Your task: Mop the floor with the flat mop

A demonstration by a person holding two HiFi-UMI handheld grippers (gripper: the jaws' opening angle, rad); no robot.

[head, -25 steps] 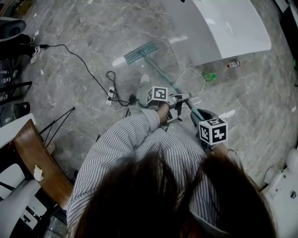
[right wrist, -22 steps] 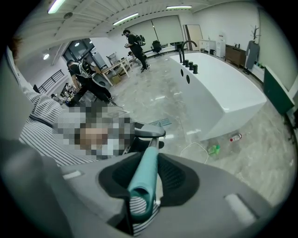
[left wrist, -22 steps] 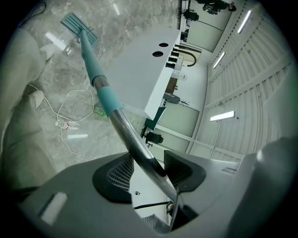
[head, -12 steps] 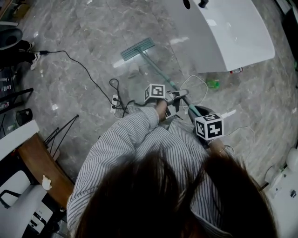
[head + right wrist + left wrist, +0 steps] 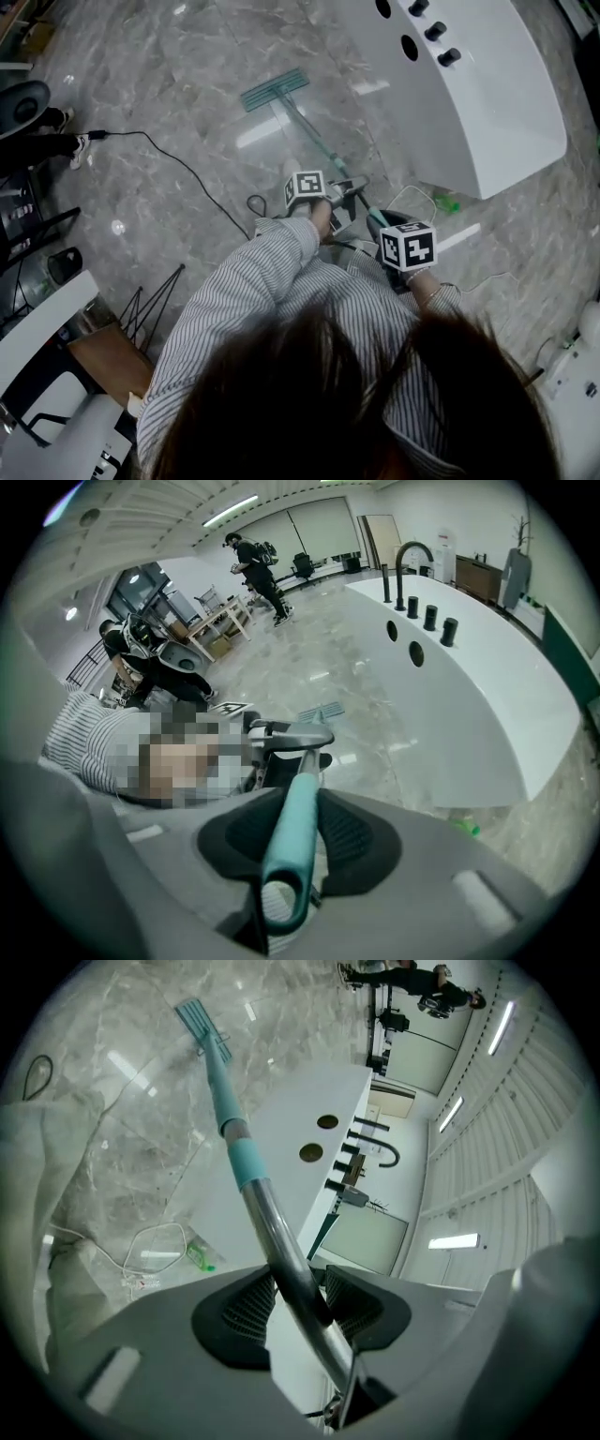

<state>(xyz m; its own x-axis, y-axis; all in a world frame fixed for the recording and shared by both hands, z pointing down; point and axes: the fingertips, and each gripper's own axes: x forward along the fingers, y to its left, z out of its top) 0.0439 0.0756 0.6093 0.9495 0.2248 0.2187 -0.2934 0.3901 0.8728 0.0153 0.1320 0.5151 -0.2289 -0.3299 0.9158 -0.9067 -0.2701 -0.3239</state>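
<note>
The head view looks steeply down from above the person's hair (image 5: 356, 412) onto the floor (image 5: 159, 122), from farthest off. The left gripper view sits close behind its jaws and faces along the mop pole (image 5: 275, 1232) to the mop head (image 5: 202, 1024); the right gripper view, equally close, faces across the floor. All three share the mop head and the white counter (image 5: 487, 112)

**Inspector A:** Floor (image 5: 169, 122)?
**Inspector B:** Grey veined stone, polished, glossy.
**Inspector A:** Mop pole (image 5: 281, 1241)?
**Inspector B:** Smooth bright metal. Handle grip (image 5: 291, 829): teal plastic, satin.
**Inspector A:** Shirt (image 5: 253, 300)?
**Inspector B:** Striped woven cloth, matt.
</note>
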